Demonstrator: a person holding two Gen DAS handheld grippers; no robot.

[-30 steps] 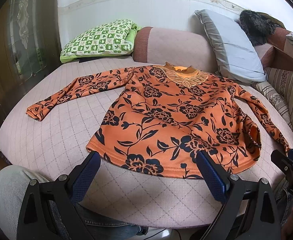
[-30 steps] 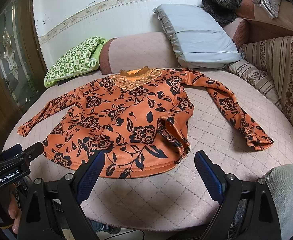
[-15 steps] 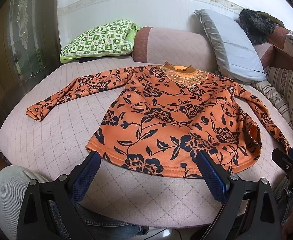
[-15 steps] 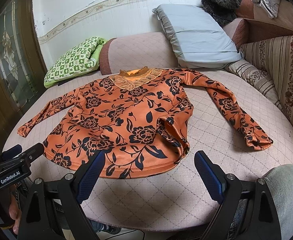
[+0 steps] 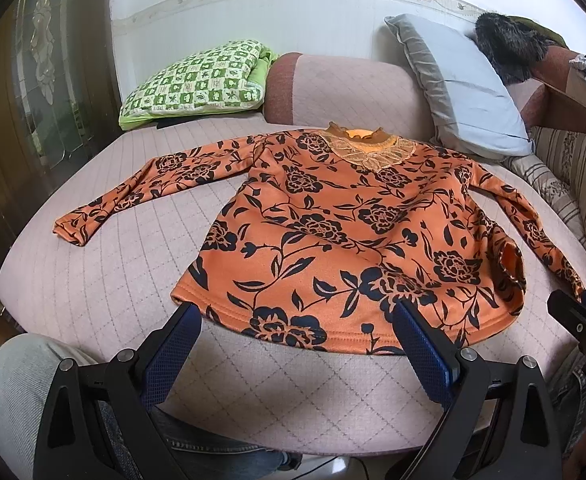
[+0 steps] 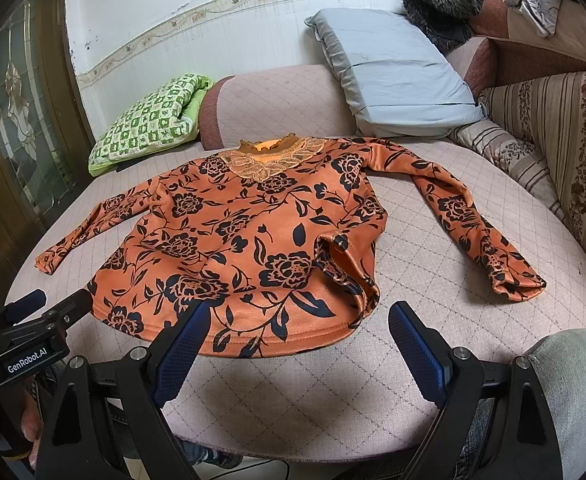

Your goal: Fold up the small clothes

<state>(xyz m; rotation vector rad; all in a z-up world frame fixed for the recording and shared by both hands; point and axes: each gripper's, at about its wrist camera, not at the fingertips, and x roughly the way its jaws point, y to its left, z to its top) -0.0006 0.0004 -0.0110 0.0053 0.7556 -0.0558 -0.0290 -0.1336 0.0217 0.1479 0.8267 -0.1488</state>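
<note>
An orange long-sleeved top with black flowers lies spread face up on a pink quilted sofa seat, collar toward the backrest and both sleeves stretched out. Its right side near the hem is turned up in a small fold. My left gripper hovers open just before the hem, near the garment's left half. My right gripper is open too, in front of the hem's right corner. Neither touches the cloth.
A green checked cushion and a grey pillow lean at the back, with a dark furry item on the striped armrest. A dark glass-panelled door stands at left. The person's knees flank the seat edge.
Both grippers have stayed almost still, with only a slight drift. The top has not moved.
</note>
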